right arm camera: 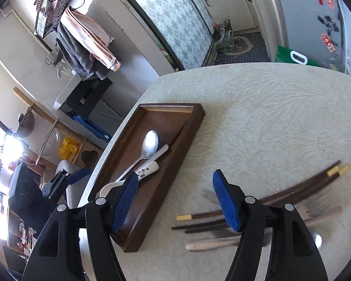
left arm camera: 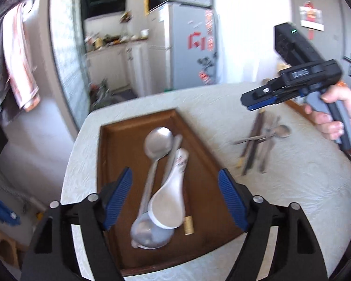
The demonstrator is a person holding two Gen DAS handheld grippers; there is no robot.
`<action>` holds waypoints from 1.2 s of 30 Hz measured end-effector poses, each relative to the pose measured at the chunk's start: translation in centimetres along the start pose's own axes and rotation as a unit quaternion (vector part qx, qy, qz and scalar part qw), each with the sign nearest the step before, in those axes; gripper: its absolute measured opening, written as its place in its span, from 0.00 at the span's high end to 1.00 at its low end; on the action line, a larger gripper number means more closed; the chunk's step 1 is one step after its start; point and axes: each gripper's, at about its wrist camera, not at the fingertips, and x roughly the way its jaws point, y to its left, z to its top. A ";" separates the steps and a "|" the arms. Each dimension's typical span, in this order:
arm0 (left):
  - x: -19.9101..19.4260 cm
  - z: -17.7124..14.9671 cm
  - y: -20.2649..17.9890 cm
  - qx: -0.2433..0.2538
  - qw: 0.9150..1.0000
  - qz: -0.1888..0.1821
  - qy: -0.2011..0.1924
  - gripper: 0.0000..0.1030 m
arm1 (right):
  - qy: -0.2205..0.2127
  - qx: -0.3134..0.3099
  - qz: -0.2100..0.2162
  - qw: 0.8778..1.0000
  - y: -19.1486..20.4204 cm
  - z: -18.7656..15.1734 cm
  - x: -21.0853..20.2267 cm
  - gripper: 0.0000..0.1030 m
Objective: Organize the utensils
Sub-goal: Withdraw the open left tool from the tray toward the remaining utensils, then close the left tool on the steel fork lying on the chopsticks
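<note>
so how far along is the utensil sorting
Partly done. Three spoons already lie in the wooden tray: a metal spoon, a white ceramic spoon and another metal one beneath it. Nothing is in hand: the left gripper hangs open above the tray, and the right gripper is open over the table. Still left is the loose pile there: chopsticks and some metal cutlery.

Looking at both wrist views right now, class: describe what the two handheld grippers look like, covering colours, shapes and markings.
Each gripper has black angular finger arms with silver rivets and ribbed blue pads. The left gripper and right gripper match. From outside, the right gripper is a black pistol-shaped body with a grey handle, a small white label, a green light and a black box behind. No sleeve is visible.
</note>
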 end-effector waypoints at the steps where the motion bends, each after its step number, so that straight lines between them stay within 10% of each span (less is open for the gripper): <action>1: -0.1 0.2 -0.8 0.011 1.000 -0.011 -0.003 0.23 | -0.006 0.007 -0.007 1.000 -1.0 -0.4 -1.1 0.34; 17: 8.6 3.0 -12.4 0.129 0.982 -0.133 0.041 0.23 | -0.039 0.133 -0.043 0.989 -13.2 -5.9 -6.5 0.35; 36: 10.9 1.9 -14.9 0.128 0.974 -0.170 0.074 0.27 | -0.013 0.085 -0.050 0.995 -14.8 -3.3 -2.6 0.79</action>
